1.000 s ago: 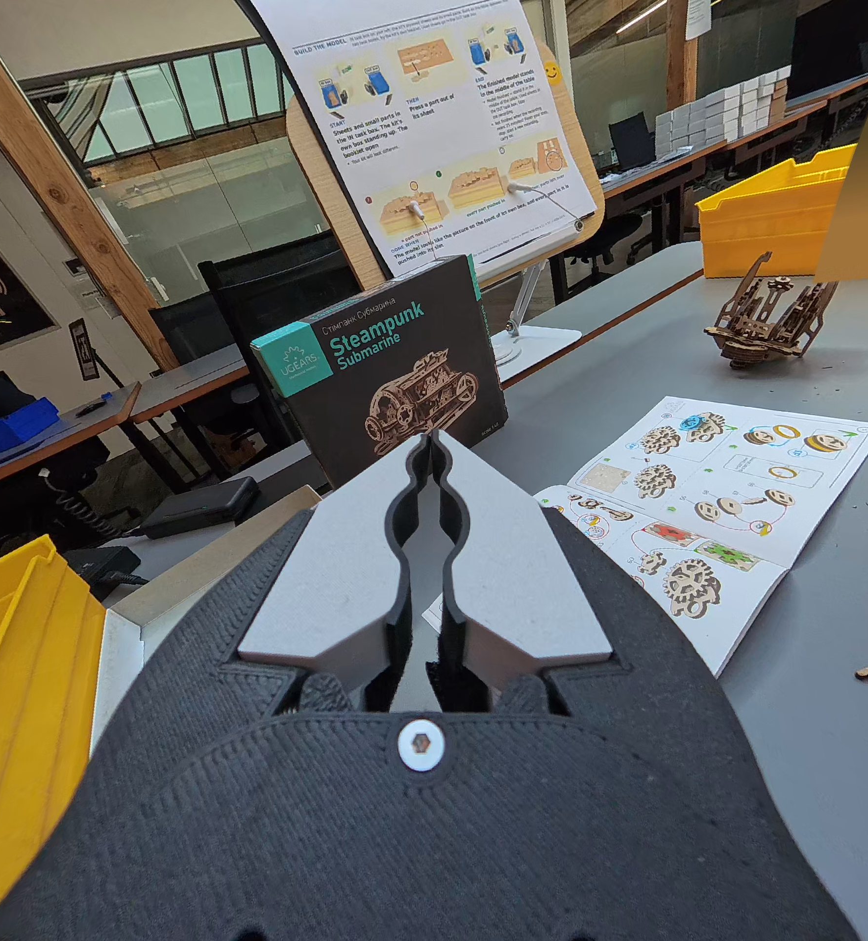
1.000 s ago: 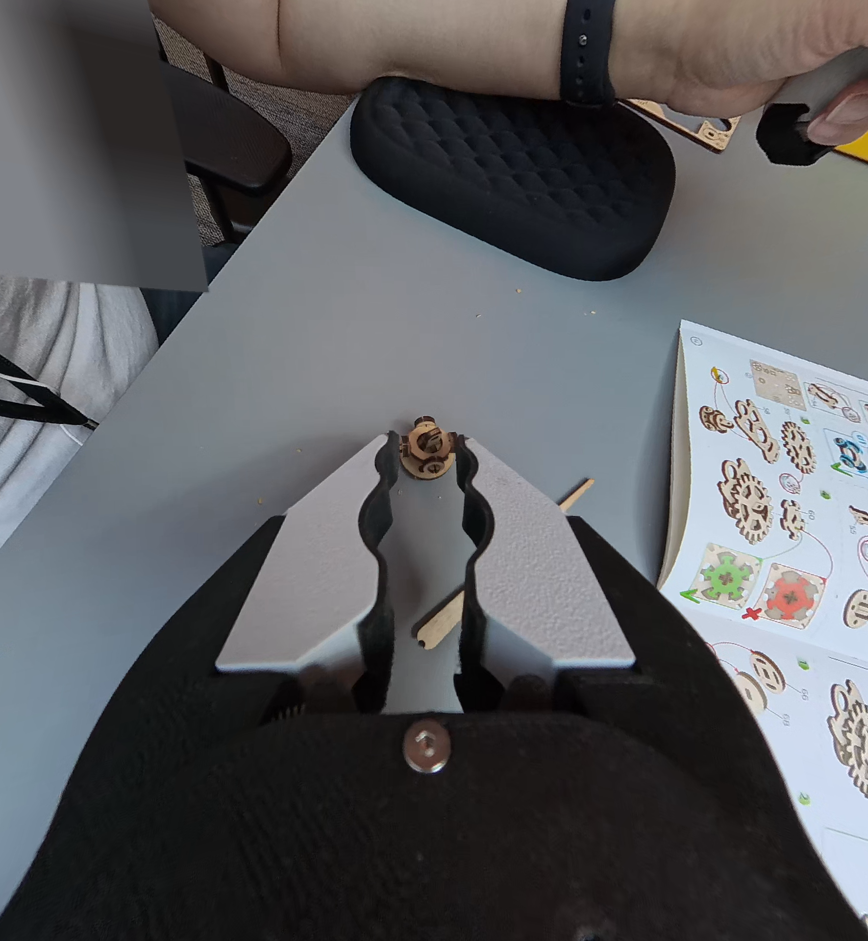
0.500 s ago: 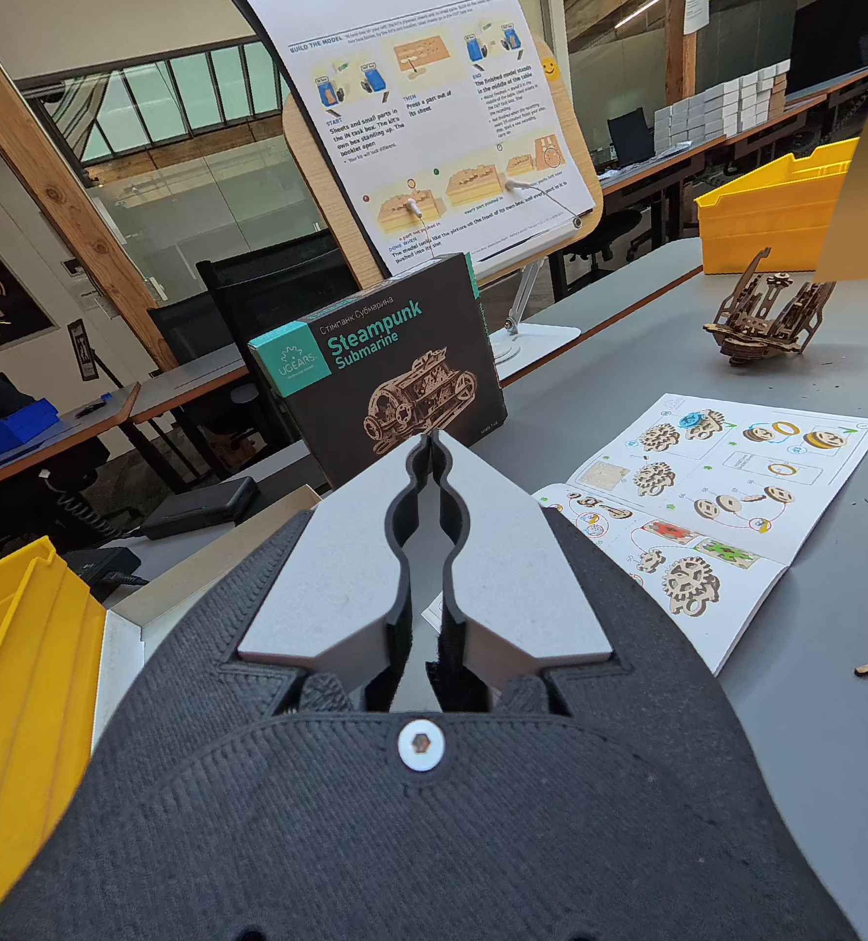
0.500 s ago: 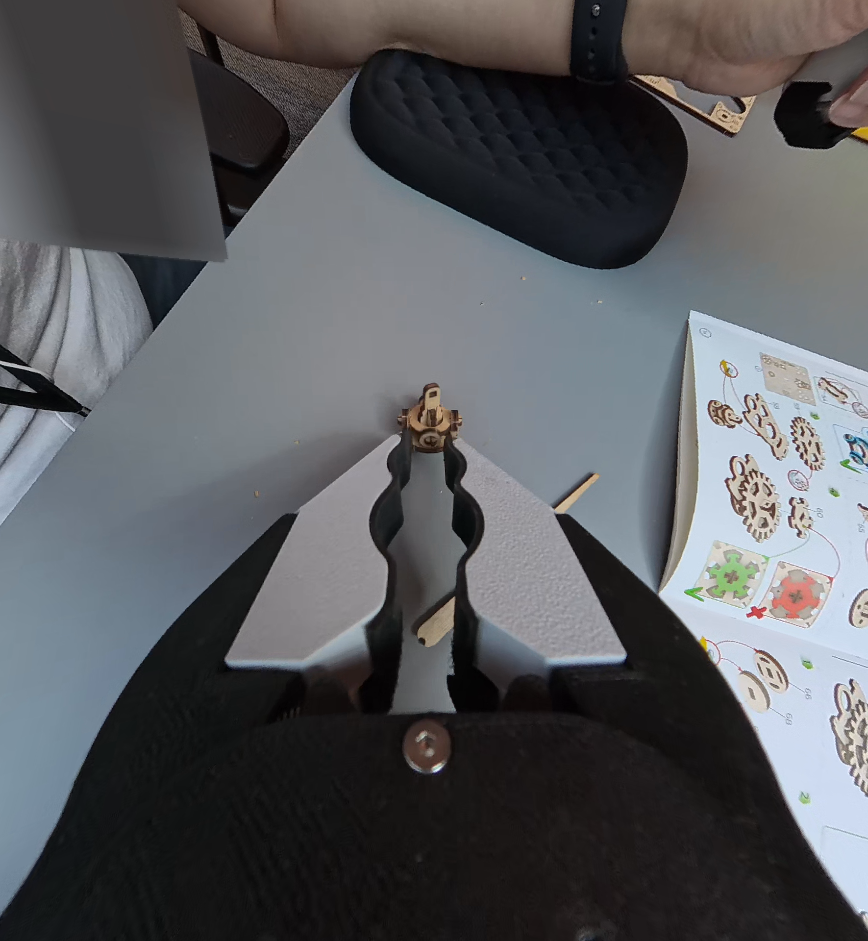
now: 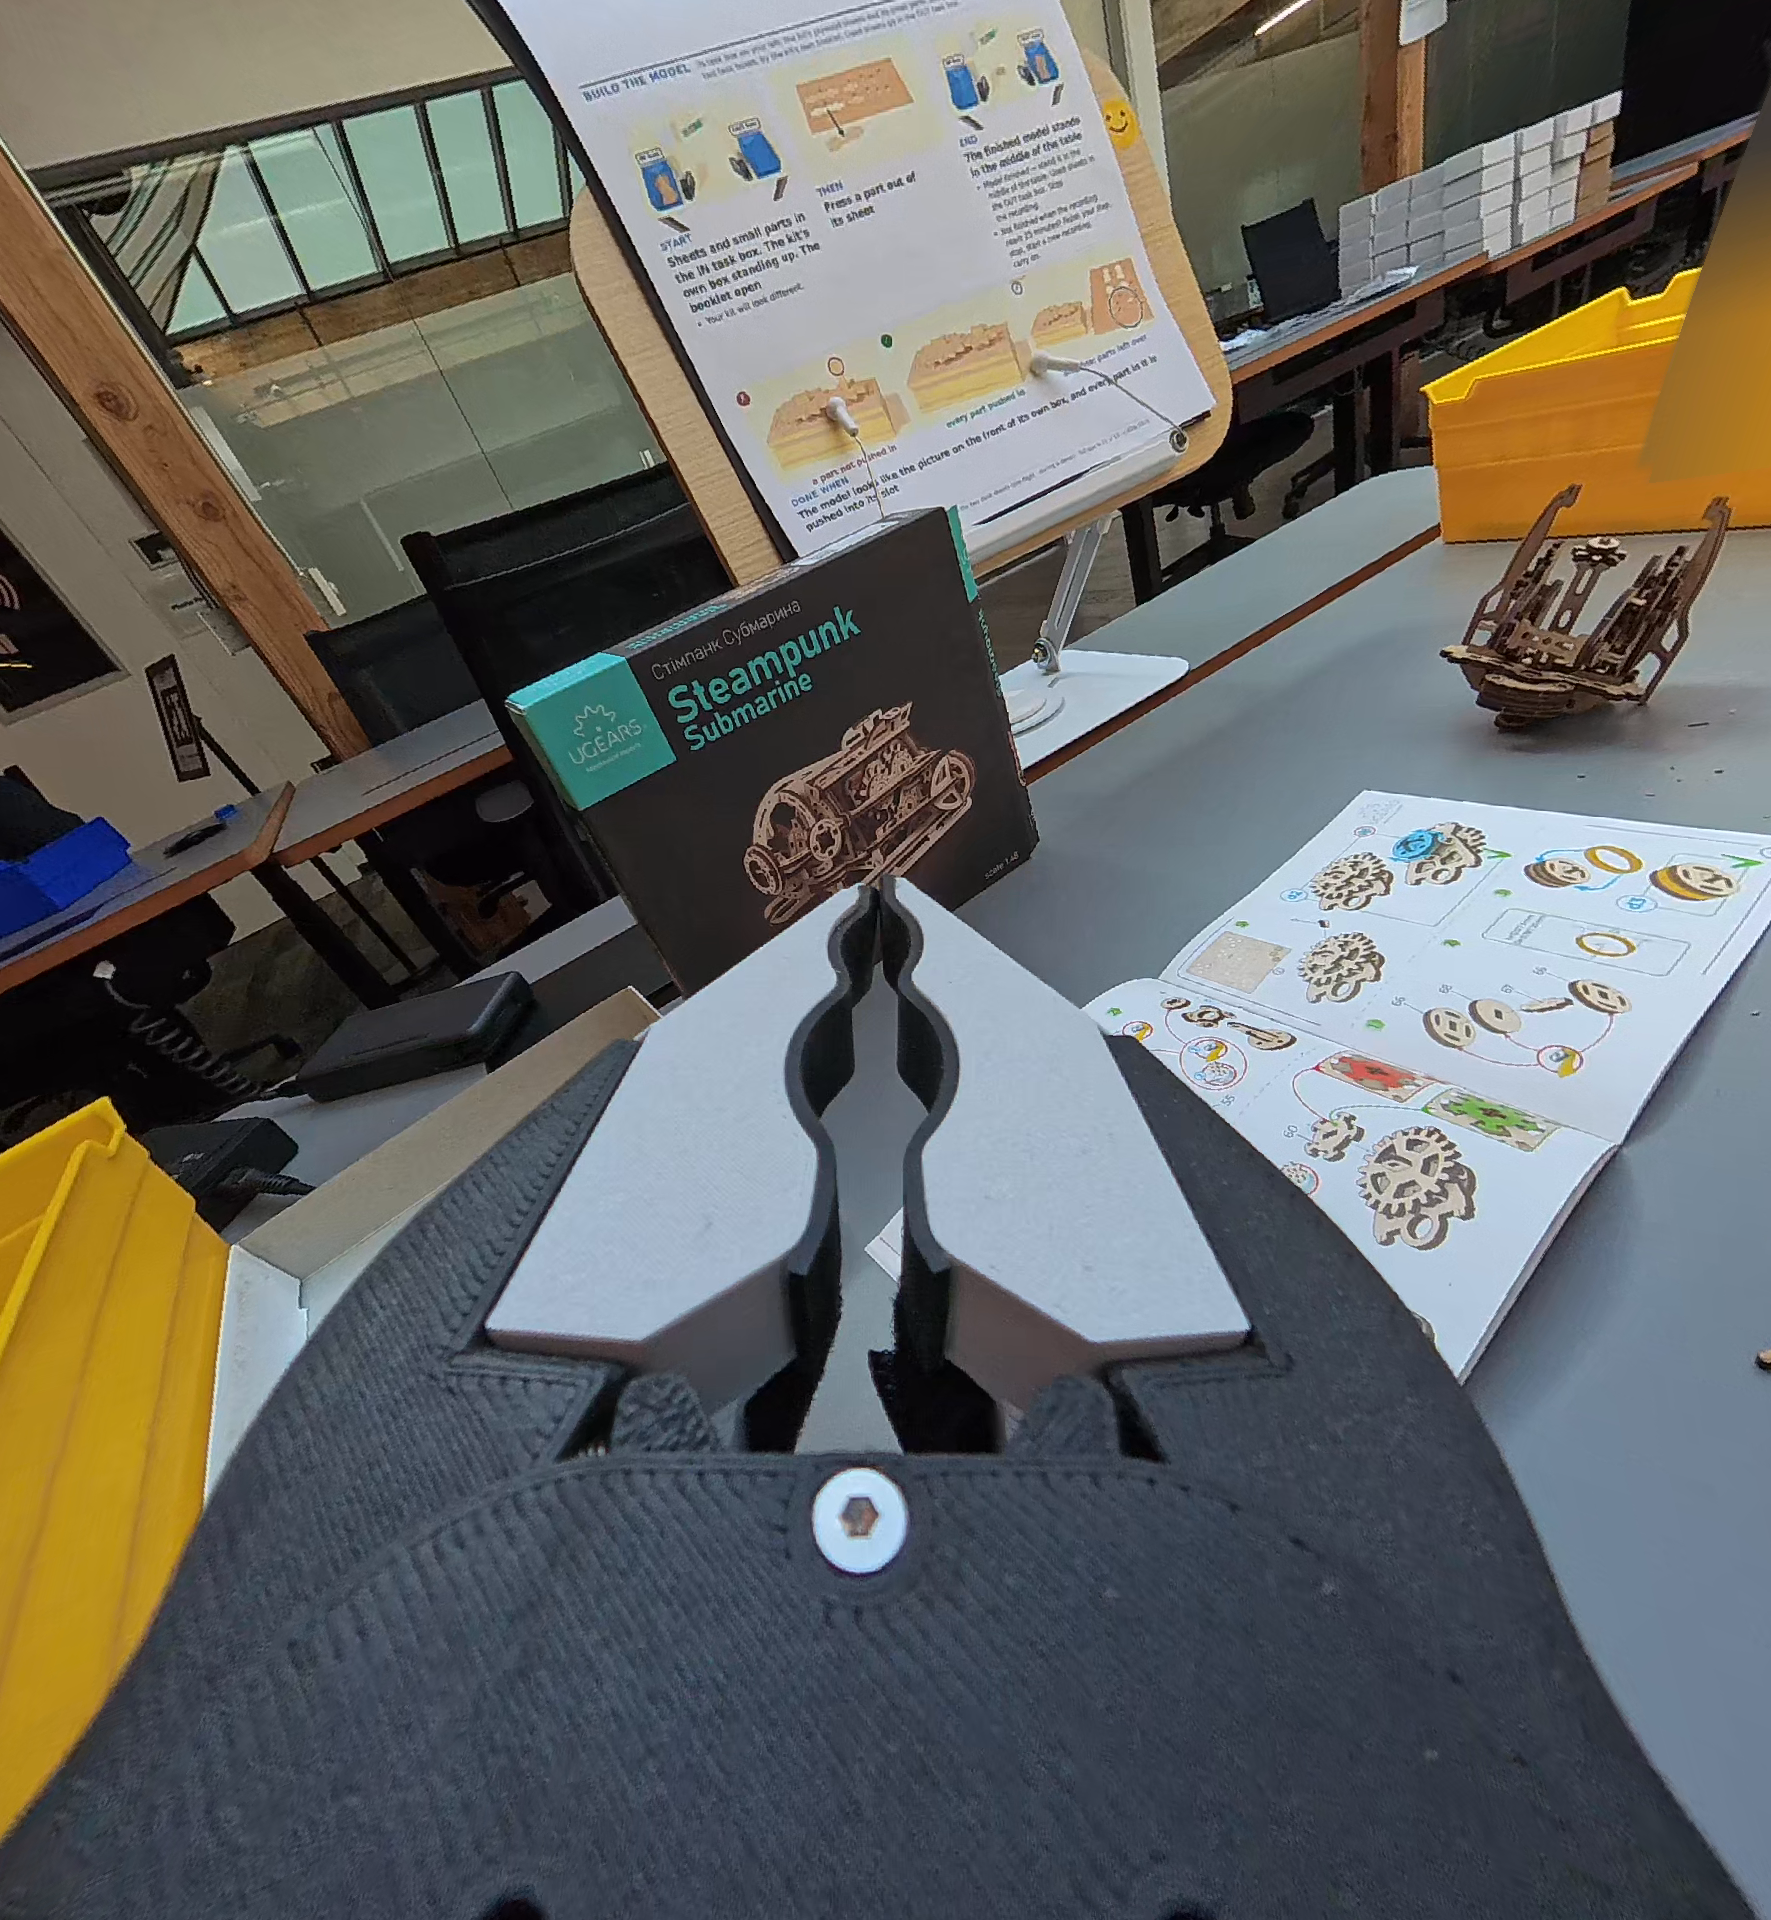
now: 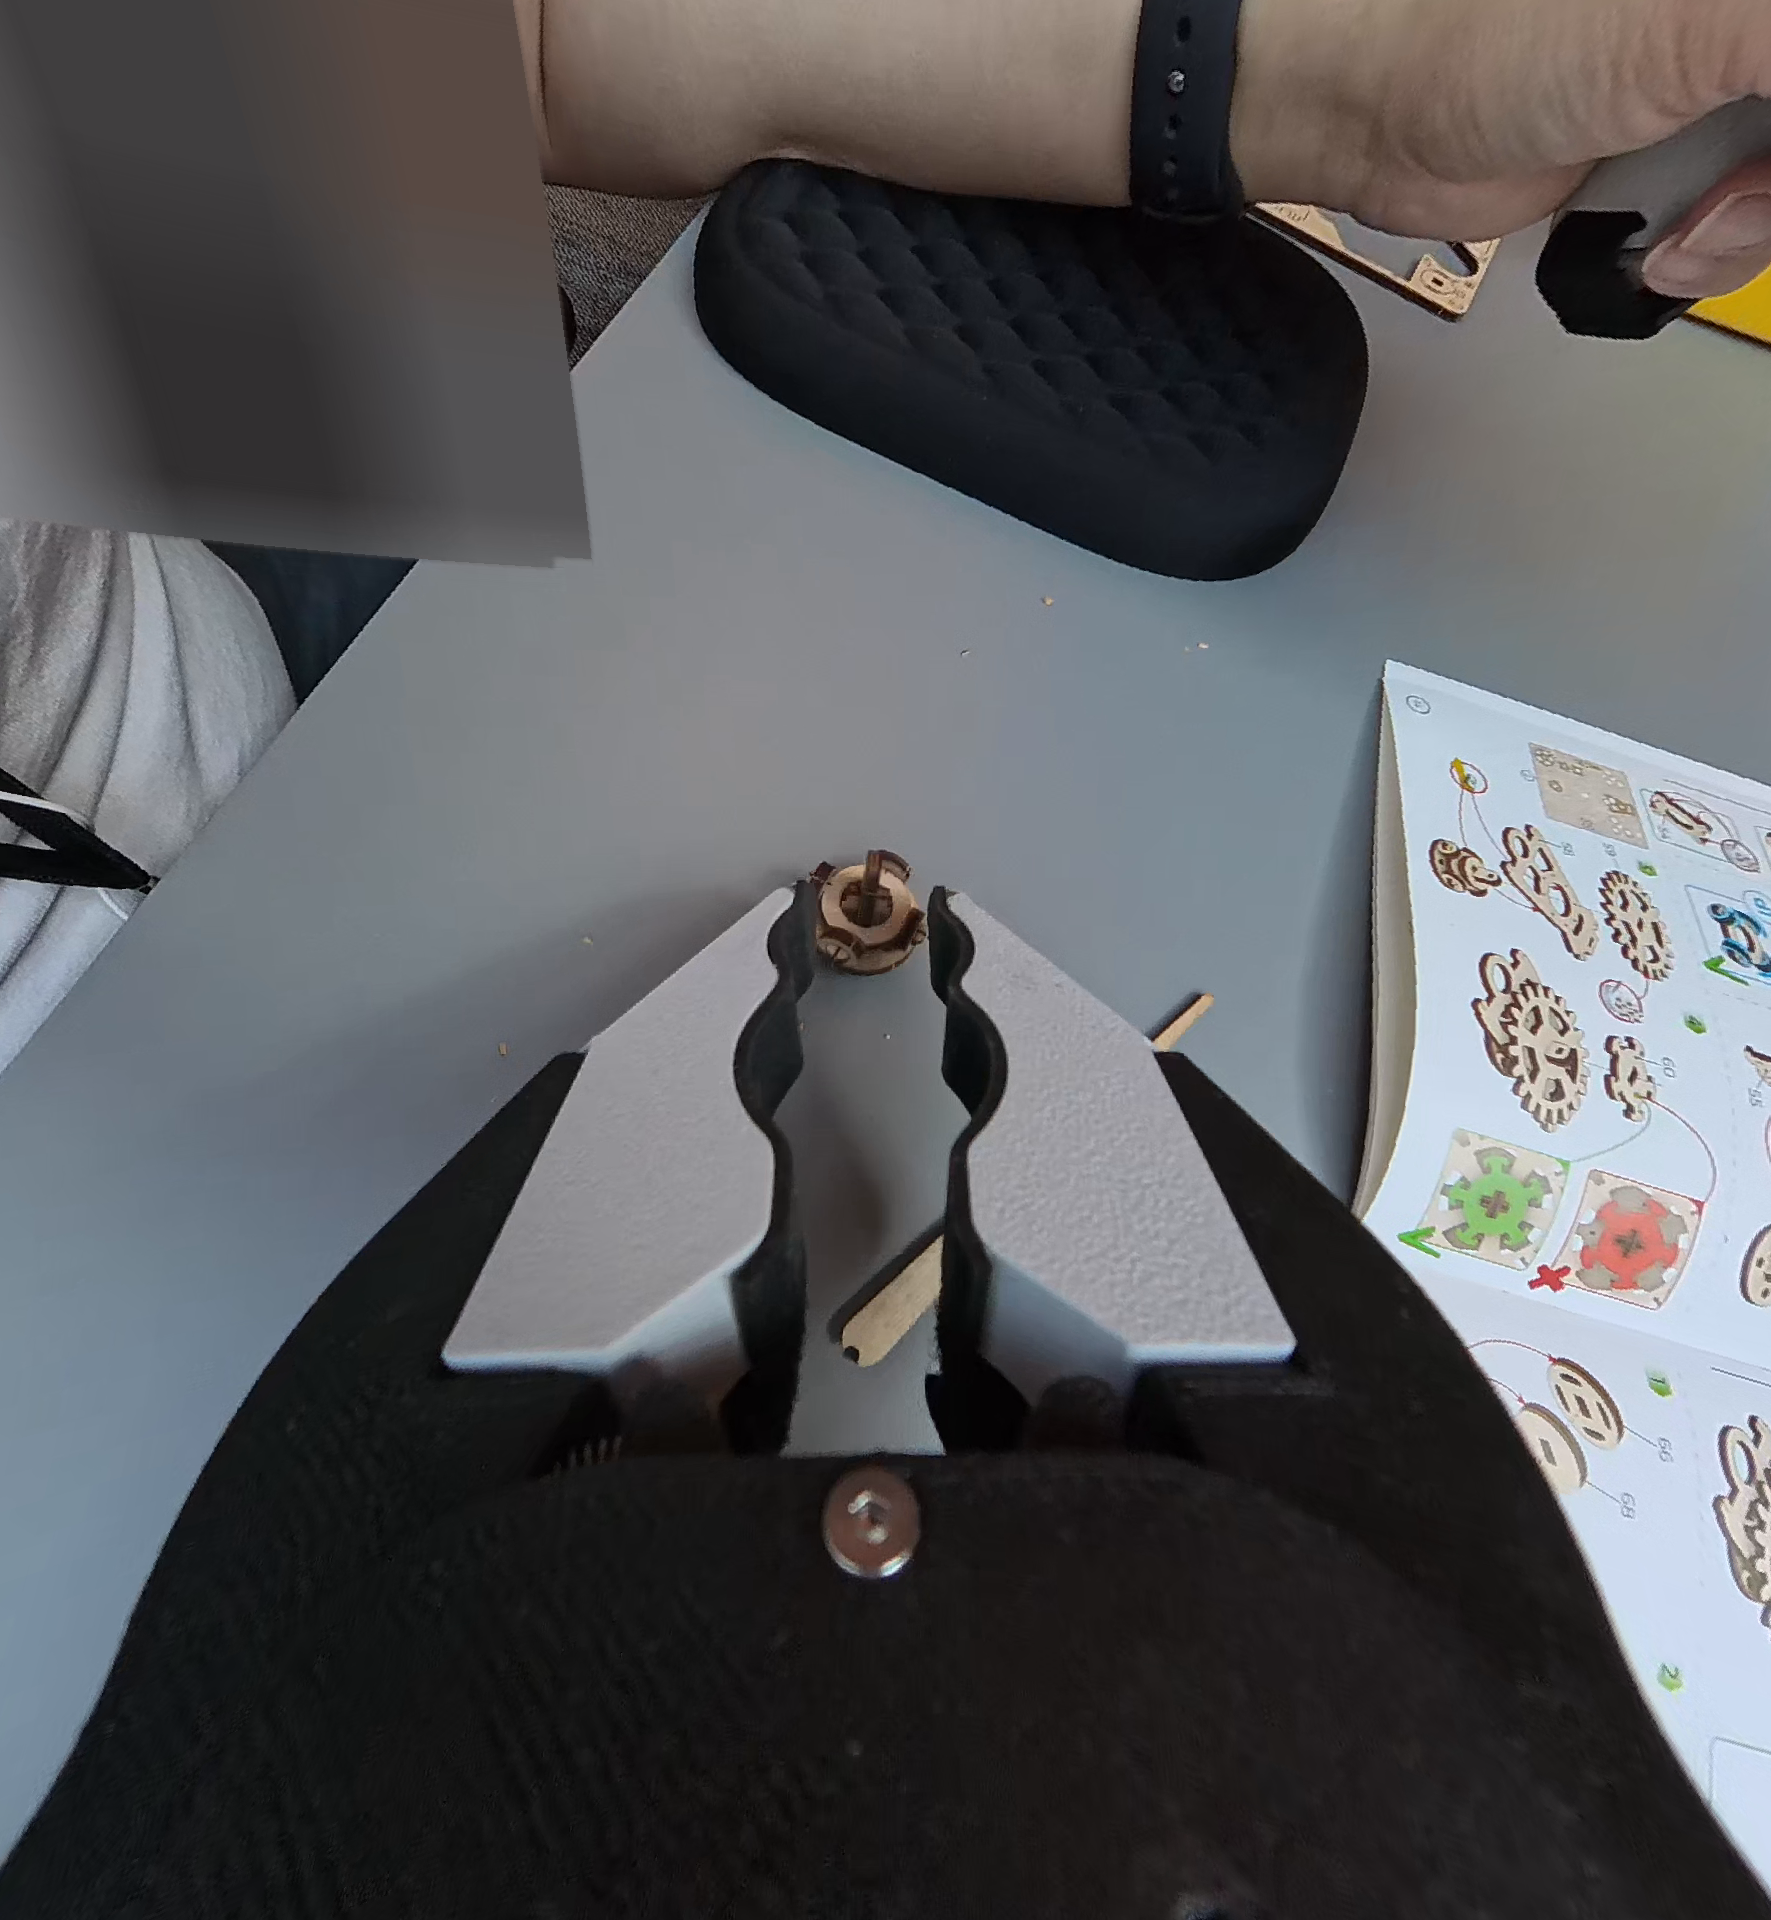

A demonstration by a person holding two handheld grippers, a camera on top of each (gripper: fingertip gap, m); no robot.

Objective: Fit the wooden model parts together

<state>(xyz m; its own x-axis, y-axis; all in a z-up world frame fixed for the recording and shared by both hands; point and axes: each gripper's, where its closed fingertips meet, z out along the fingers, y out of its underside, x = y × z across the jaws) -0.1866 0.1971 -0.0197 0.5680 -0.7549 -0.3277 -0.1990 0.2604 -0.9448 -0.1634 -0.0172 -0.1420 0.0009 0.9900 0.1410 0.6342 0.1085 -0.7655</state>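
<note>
The jaws of the left gripper [image 5: 879, 896] are sitting pressed together at the tips, gripping nothing, and pointing over the grey table [image 5: 1639, 1558] toward the dark kit box [image 5: 787, 769] that is standing upright just beyond them. At the far left a yellow bin [image 5: 39, 1403] is resting by the table edge; behind the box a printed instruction sheet [image 5: 891, 249] is leaning on a stand. To the right of the gripper an open booklet [image 5: 1463, 1039] is lying flat, and farther back a half-built wooden model [image 5: 1577, 634] is sitting tilted on the table, well apart from both grippers. Over on the other side, the right gripper [image 6: 865, 914] is holding its jaws a little apart, with a small round wooden part [image 6: 865, 920] sitting between the tips; whether the tips are touching it I cannot tell. A thin wooden stick [image 6: 896, 1314] is lying on the table beneath that gripper. Beyond it a black cushioned pad [image 6: 1047, 364] is lying under the person's forearm [image 6: 860, 94].
</note>
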